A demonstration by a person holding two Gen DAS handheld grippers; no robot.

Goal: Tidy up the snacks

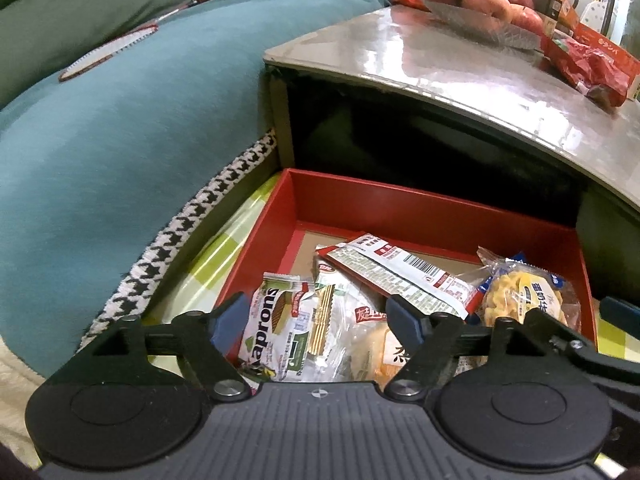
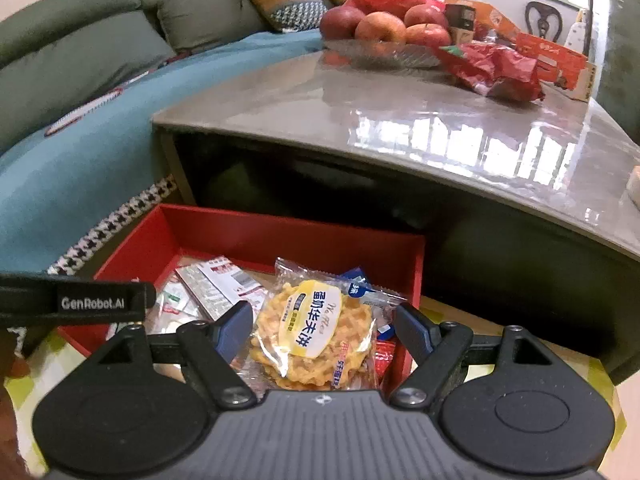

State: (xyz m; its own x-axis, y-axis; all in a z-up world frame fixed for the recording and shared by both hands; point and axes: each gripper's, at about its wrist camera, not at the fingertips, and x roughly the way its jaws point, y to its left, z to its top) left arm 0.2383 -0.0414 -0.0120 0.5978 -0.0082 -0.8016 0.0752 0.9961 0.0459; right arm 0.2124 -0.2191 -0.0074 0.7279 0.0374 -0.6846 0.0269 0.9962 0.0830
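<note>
A glass bowl of apples sits on the glossy table; teal sofa beside.

Wafer packet: "aprons", partly cut off.
Waffle packet: "蛋奶华夫饼", "Waffles".
Black strap: "GenRobot.AI".
Red bag: lettering too small to read.

both views look forward and steeply down along their own fingers, close above the red box of snack packets. the left wrist view sits over the box's left half, the right wrist view over its right. shared: box, waffle packet, low table, sofa.
</note>
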